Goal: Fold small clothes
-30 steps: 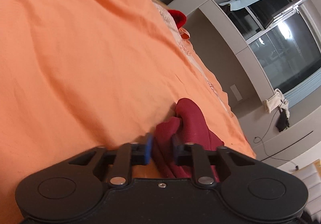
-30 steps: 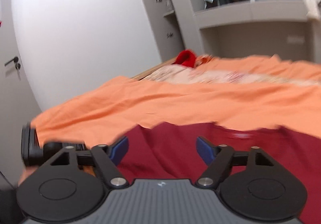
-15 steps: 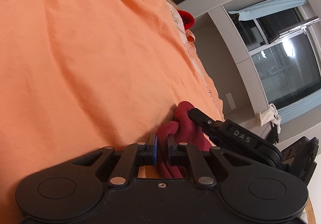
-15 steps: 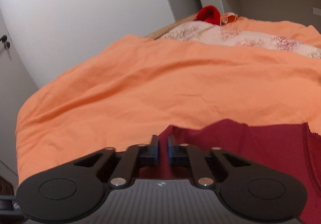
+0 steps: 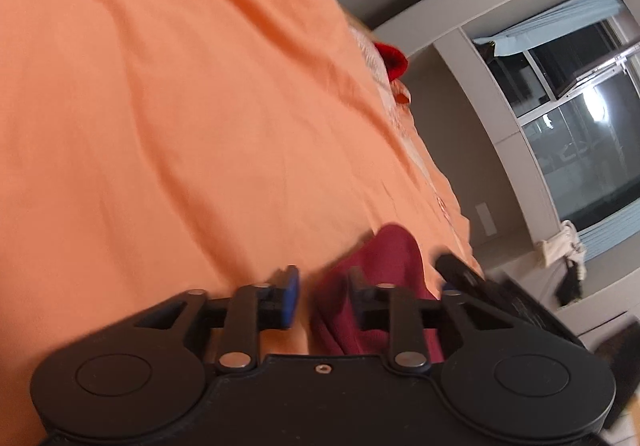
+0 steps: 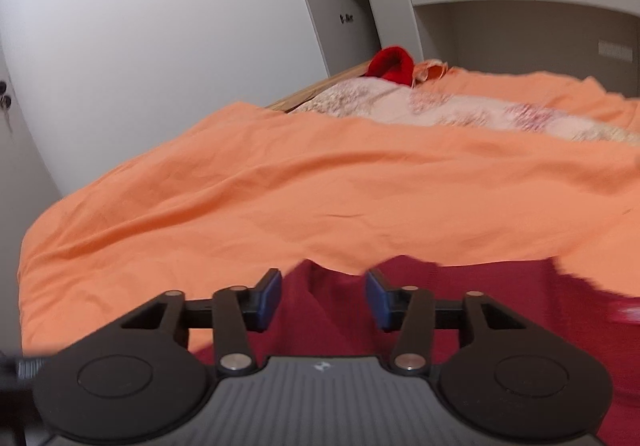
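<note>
Lying on the orange sheet, the dark red garment stretches sideways across its near edge. Left gripper is opening, cloth between its fingers, unpinched. Right gripper is opening too, fingers wide over the garment's edge.

The dark red garment runs out of the right wrist view at the right edge and bottom, and its lower part lies behind the right tongs, so its full shape cannot be told; its far right hem is smeared by blur. In the left wrist view only a bunched fold of it shows, the rest covered by the left tongs. There the other tool at the right is blurred and cut by the edge. The orange bedsheet is soft with blur. A small red thing at the head of the bed is too small to identify.
</note>
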Motion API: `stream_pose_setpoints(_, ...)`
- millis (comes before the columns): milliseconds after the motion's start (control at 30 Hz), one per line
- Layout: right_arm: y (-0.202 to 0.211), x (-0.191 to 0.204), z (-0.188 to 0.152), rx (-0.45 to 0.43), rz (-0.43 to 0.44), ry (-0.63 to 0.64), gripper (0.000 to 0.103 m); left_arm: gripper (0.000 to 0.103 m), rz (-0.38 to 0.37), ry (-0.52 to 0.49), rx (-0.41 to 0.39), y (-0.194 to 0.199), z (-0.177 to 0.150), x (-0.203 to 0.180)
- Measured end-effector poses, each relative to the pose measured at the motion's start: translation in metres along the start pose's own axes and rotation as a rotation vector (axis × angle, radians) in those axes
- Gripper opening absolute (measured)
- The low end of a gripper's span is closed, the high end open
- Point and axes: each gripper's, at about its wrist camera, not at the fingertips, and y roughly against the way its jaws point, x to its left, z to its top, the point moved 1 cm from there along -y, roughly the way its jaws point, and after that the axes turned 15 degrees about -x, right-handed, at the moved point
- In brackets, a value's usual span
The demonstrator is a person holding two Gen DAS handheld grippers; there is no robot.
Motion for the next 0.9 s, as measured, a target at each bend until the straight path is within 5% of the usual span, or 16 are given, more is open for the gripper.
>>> stream_pose_setpoints(67,0.026,-0.007,-0.003,0.008,-0.034,0.060,0.069,0.054,0.000,-0.034,-0.026,0.003,0.005,-0.006)
stream_pose_setpoints(167,0.070,-0.015,-0.019,0.020,-0.094,0.184,0.078,0.068,-0.015,-0.127,-0.031,0.006,0.004,-0.018)
stream_pose_setpoints(400,0.147,-0.031,-0.083,0.047,-0.322,0.435,0.082,0.069,0.069,-0.356,-0.014,0.002,-0.011,-0.031)
stream_pose_setpoints(600,0.174,-0.046,-0.121,0.016,-0.395,0.383,0.088,0.069,0.086,-0.470,0.006,0.001,-0.016,-0.027)
stream_pose_setpoints(733,0.180,-0.042,-0.125,-0.027,-0.410,0.375,0.092,0.070,0.082,-0.449,0.007,0.006,-0.012,-0.024)
stream_pose_setpoints(900,0.205,-0.045,-0.127,-0.087,-0.398,0.365,0.102,0.076,0.037,-0.282,-0.023,0.015,0.005,-0.013)
